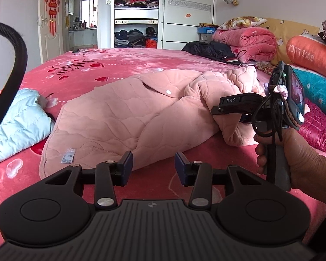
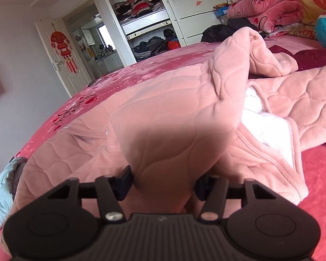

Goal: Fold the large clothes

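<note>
A pink quilted garment [image 1: 119,117] lies partly folded on the red bed [image 1: 80,74], with a white care label near its front edge. My left gripper [image 1: 153,166] is open and empty, just in front of the garment's near edge. My right gripper [image 1: 215,109] shows in the left wrist view at the garment's right side, held by a hand. In the right wrist view the right gripper [image 2: 164,183] has a thick fold of the pink garment [image 2: 163,119] between its fingers, lifted off the bed. The white lining [image 2: 265,119] shows to the right.
A light blue padded jacket [image 1: 17,119] lies at the left. Folded pink blankets [image 1: 247,41], pillows and a dark garment [image 1: 208,50] are piled at the bed's far right. An open wardrobe [image 1: 137,13] and a door stand behind. A black cable [image 1: 13,65] hangs at left.
</note>
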